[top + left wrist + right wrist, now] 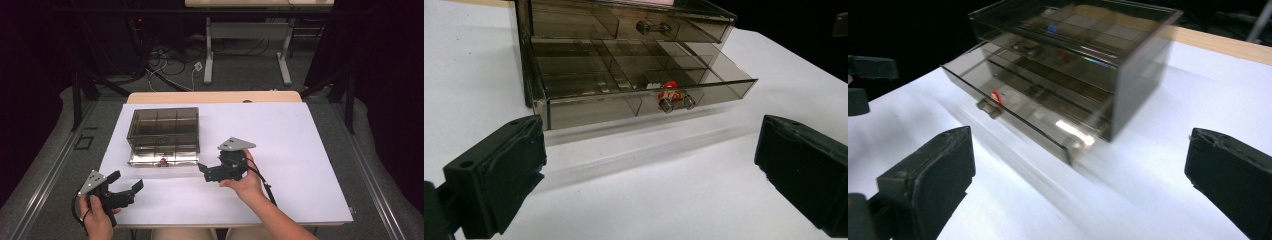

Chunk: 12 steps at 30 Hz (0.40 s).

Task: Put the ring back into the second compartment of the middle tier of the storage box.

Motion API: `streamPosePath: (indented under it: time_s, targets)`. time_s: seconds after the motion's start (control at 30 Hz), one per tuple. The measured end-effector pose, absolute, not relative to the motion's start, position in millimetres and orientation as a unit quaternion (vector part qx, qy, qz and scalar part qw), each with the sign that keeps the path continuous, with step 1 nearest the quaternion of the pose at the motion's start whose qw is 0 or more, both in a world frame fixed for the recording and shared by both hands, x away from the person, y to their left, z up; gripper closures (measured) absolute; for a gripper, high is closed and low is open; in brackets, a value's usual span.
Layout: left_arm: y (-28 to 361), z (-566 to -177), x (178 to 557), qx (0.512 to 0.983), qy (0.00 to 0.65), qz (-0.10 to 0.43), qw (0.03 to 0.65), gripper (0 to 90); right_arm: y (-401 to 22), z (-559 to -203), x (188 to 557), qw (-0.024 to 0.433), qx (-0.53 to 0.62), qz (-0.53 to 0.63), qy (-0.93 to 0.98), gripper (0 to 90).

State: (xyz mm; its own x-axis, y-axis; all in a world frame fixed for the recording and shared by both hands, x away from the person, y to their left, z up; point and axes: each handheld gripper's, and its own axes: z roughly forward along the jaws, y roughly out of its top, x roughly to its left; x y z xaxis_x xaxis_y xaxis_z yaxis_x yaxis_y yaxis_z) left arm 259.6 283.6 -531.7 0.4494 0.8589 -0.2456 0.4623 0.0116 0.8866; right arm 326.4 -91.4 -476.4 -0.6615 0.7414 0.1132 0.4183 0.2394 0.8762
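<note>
Smoky clear plastic drawer box: light, slick, brittle; I'd pinch its small knob, ahead of both grippers' spread, empty fingers

We see the white table brightly lit from overhead while the room behind it sinks into near black. Glare streaks the smoky drawer box along its front edge. In the right gripper view the box smears with motion blur; the left gripper view stays sharper.

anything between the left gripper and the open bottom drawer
Nothing: only bare white table lies between the left gripper and the open drawer, clearest in the left gripper view.
</note>
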Motion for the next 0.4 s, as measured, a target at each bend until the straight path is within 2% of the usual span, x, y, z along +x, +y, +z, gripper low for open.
streamPosePath:
  time_s: [0.4]
  targets:
    - [281.1, -532.1, 261.4, 0.682, 0.485, 0.191, 0.513, 0.2, -161.7, -490.5, 299.7, 0.203, 0.441, 0.476, 0.733, 0.0]
